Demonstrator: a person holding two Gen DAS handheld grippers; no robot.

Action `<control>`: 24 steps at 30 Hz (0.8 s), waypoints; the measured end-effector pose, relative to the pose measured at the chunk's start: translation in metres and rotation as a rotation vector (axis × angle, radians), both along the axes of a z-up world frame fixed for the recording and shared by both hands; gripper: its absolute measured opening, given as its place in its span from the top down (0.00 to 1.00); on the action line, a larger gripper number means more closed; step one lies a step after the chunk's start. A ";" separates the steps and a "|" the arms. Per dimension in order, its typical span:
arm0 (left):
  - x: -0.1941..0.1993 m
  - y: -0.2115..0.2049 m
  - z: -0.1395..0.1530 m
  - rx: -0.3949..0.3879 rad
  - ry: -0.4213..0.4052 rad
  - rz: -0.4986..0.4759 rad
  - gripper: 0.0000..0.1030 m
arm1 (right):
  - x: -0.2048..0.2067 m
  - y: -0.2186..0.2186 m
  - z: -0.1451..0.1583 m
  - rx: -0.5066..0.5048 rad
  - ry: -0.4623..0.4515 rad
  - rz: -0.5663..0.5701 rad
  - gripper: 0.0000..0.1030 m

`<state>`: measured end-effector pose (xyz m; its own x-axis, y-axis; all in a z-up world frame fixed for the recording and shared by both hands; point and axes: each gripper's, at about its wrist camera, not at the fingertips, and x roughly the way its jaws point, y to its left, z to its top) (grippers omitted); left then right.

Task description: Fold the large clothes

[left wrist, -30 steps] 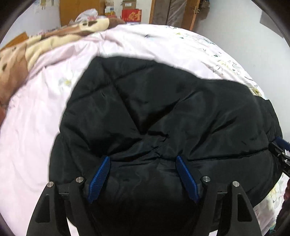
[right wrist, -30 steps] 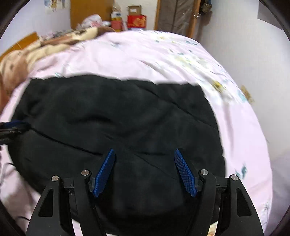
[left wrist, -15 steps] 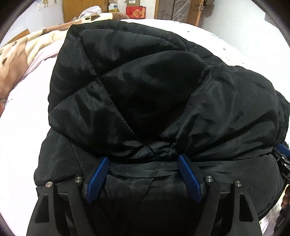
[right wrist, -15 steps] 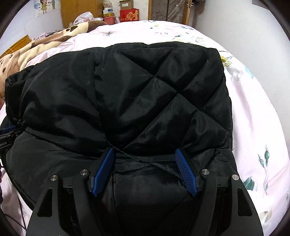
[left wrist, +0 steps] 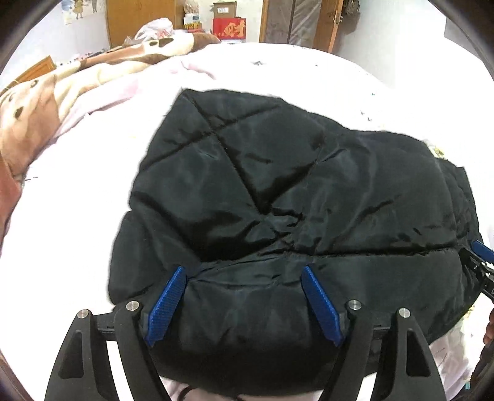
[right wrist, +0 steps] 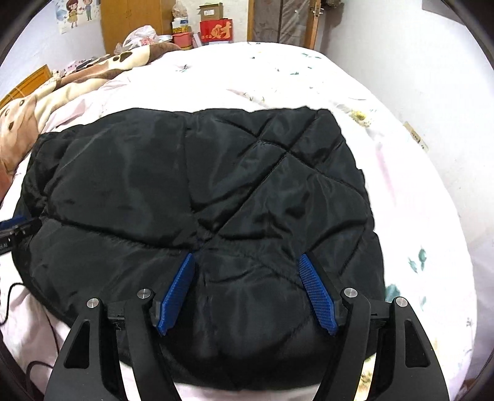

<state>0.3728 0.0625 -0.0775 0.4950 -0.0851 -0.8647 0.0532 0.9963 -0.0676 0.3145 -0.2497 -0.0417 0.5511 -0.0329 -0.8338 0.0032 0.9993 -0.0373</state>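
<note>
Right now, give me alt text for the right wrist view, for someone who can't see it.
A black quilted jacket lies spread on a bed with a pale pink floral bedspread, its near edge bunched between the open blue-padded fingers of the right gripper. The left gripper shows at the jacket's left edge; a brown patterned blanket lies far left.

red box [right wrist: 216,30] with gold character 财, other print too small

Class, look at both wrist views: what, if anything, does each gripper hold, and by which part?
The jaws of both the left gripper and the right gripper stand wide, with the near edge of the black quilted jacket bulging between; whether they grip it cannot be told.
</note>
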 end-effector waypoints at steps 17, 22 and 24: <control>0.008 0.121 -0.006 -0.059 0.091 0.070 0.16 | -0.027 -0.098 0.021 0.071 -0.003 -0.139 0.25; 0.026 0.128 -0.022 -0.155 0.134 0.045 0.13 | -0.025 -0.123 0.010 0.165 0.041 -0.153 0.25; 0.037 0.131 -0.027 -0.209 0.157 0.044 0.12 | -0.020 -0.125 0.007 0.175 0.051 -0.136 0.25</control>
